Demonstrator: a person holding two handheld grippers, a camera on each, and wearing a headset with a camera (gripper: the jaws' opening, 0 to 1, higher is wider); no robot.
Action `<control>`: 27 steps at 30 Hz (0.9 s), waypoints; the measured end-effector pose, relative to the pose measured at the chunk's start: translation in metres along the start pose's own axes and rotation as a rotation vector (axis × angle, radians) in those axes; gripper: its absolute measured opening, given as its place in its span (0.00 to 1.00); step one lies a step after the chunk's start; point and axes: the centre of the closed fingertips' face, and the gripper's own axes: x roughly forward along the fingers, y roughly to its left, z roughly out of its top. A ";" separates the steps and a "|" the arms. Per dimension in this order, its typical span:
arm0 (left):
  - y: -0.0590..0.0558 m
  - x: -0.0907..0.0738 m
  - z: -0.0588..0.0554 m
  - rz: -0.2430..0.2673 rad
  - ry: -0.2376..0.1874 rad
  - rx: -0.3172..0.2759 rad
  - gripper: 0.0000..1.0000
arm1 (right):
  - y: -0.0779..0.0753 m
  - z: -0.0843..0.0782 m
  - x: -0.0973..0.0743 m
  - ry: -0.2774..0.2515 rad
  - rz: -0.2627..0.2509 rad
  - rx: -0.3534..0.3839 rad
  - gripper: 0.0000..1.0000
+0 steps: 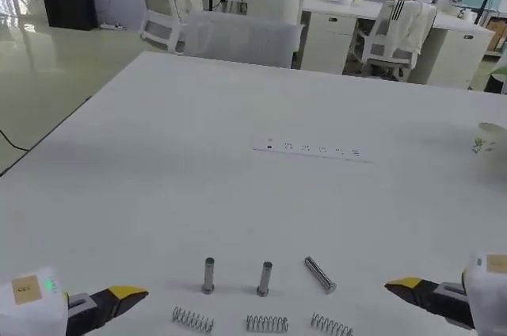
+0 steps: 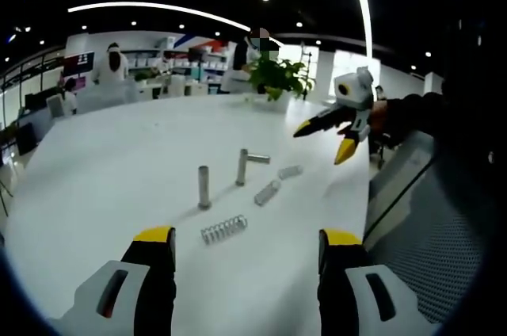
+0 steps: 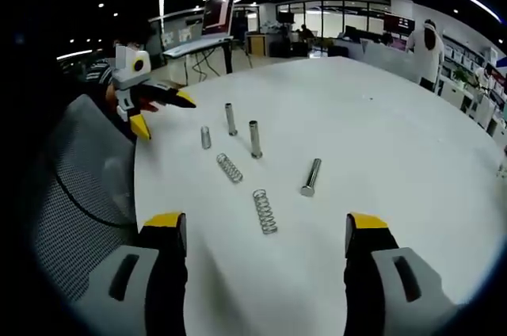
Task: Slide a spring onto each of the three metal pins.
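Head view: white table (image 1: 238, 193) with three pins in a row near its front edge — left pin (image 1: 208, 275) and middle pin (image 1: 264, 279) upright, right pin (image 1: 320, 274) lying on its side. Just in front of them lie left spring (image 1: 192, 319), middle spring (image 1: 267, 323) and right spring (image 1: 331, 325), each apart from its pin, none threaded on. Left gripper (image 1: 131, 296) sits at the lower left corner and right gripper (image 1: 400, 284) at the lower right, both well out to the sides of the parts. A power strip (image 1: 311, 148) lies farther back. Left gripper view: its jaws stand wide apart with nothing between them; the left spring (image 2: 224, 229) lies just ahead, the pins beyond it, and the right gripper (image 2: 318, 146) shows past the parts, jaws parted and empty. Right gripper view: jaws likewise spread wide and empty — the right spring (image 3: 265, 211) lies ahead between them, the right pin (image 3: 310, 177) just beside it.
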 end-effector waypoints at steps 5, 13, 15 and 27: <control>0.000 0.000 -0.001 -0.003 0.002 -0.001 0.69 | -0.003 0.003 0.002 0.004 -0.004 -0.004 0.81; 0.000 0.000 0.000 -0.004 0.006 0.002 0.69 | -0.004 0.005 0.004 0.008 -0.005 -0.014 0.81; 0.000 0.000 0.000 -0.004 0.006 0.004 0.69 | -0.003 0.006 0.004 0.005 -0.005 -0.013 0.81; -0.003 -0.001 0.002 0.000 0.007 0.009 0.69 | -0.011 0.017 0.009 -0.001 -0.012 -0.020 0.77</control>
